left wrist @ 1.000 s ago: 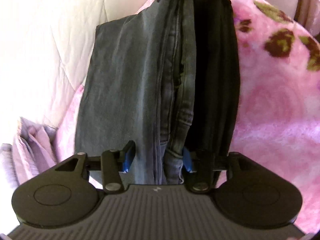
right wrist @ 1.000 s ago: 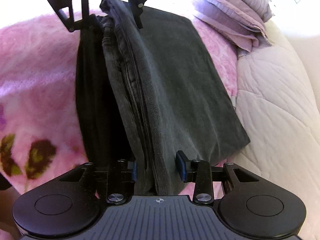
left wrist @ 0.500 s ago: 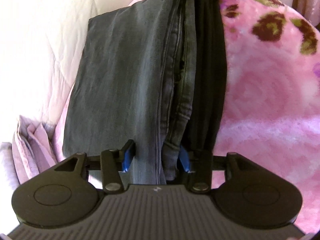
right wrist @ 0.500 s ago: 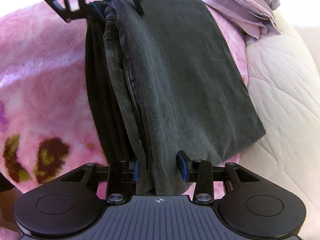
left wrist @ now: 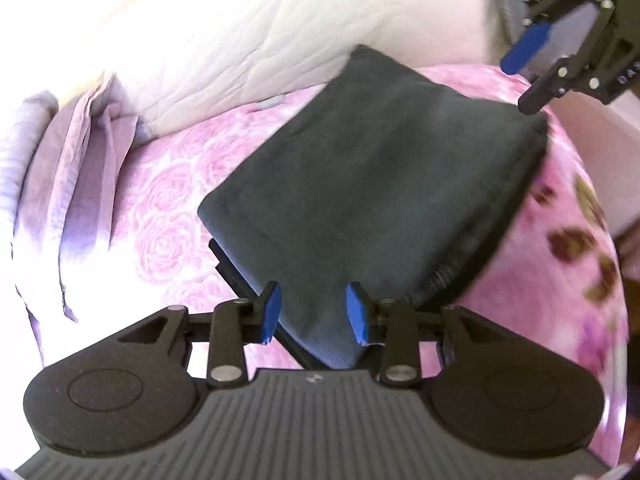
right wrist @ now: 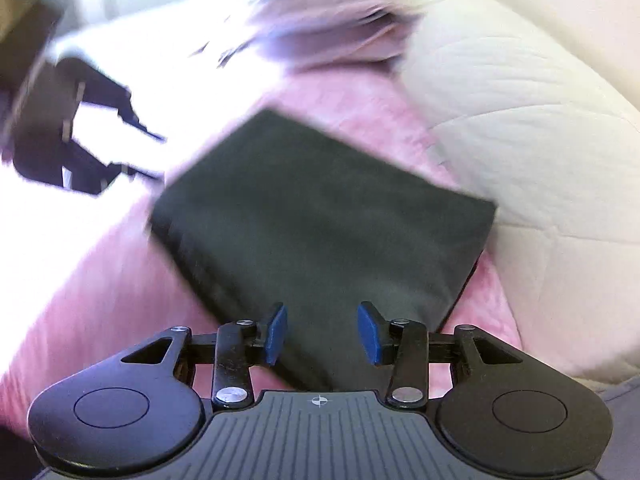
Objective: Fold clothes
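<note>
Dark grey denim, folded into a thick flat rectangle, that's the pair of jeans (left wrist: 372, 184), lying on the fuzzy pink rose-patterned blanket (left wrist: 168, 216) spread over the bed. Both sets of jaws are spread apart and gripping nothing: the left gripper (left wrist: 314, 312) hangs right over the near corner of the jeans with its blue pads on either side of it but clear of the fabric, and the right gripper (right wrist: 322, 334) is the same over its own near corner. From the left wrist view you can see the right gripper up at the top right, off the far corner. A cream quilted duvet (right wrist: 520, 120) runs alongside the blanket, and a crumpled lilac sheet (left wrist: 68, 184) sits beyond. The right view is pretty blurry.
</note>
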### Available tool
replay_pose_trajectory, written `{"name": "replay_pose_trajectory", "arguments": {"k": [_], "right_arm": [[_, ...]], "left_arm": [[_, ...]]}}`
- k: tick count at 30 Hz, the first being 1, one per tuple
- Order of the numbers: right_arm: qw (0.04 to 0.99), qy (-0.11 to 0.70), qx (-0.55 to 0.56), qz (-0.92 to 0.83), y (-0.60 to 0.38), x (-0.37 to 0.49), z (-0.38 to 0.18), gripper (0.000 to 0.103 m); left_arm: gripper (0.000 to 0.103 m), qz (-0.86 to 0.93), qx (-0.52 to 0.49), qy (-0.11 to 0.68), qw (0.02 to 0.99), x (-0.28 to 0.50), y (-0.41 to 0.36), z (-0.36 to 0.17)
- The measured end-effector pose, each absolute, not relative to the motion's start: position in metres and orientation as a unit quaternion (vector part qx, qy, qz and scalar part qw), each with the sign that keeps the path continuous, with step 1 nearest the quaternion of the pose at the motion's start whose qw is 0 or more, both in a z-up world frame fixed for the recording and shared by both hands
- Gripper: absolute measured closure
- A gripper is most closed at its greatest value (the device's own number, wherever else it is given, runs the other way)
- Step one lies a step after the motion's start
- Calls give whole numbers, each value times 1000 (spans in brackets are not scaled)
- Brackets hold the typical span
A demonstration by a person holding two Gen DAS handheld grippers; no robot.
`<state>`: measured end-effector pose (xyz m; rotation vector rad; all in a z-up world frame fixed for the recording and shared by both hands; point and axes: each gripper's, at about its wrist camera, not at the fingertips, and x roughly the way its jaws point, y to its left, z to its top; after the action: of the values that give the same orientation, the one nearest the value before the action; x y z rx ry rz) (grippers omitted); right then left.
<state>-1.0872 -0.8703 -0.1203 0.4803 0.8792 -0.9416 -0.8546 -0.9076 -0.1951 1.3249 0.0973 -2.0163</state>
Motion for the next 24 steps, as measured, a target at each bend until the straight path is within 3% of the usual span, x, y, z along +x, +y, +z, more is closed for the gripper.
{"name": "replay_pose_trajectory", "arguments": {"k": [4, 6, 11, 17, 20, 24], "right_arm": [[752, 368, 322, -442, -901, -1094, -159, 66], [739, 417, 341, -405, -900, -1089, -198, 67], [749, 450, 311, -373, -899, -1087, -194, 66], [740, 382, 309, -459, -955, -1119, -159, 66], [734, 359, 302, -491, -992, -1130, -158, 66], [730, 357, 272, -515, -1044, -1130, -178, 67]], "left_arm": [[73, -756, 549, 73, 349, -865, -934, -233], [73, -753, 557, 82, 340, -866, -941, -237], [73, -757, 546, 96, 347, -869, -965, -225], [75, -768, 505, 107, 380, -871, -1002, -196], [87, -758, 514, 134, 379, -876, -1033, -208], [87, -747, 532, 143, 371, -883, -1053, -236]]}}
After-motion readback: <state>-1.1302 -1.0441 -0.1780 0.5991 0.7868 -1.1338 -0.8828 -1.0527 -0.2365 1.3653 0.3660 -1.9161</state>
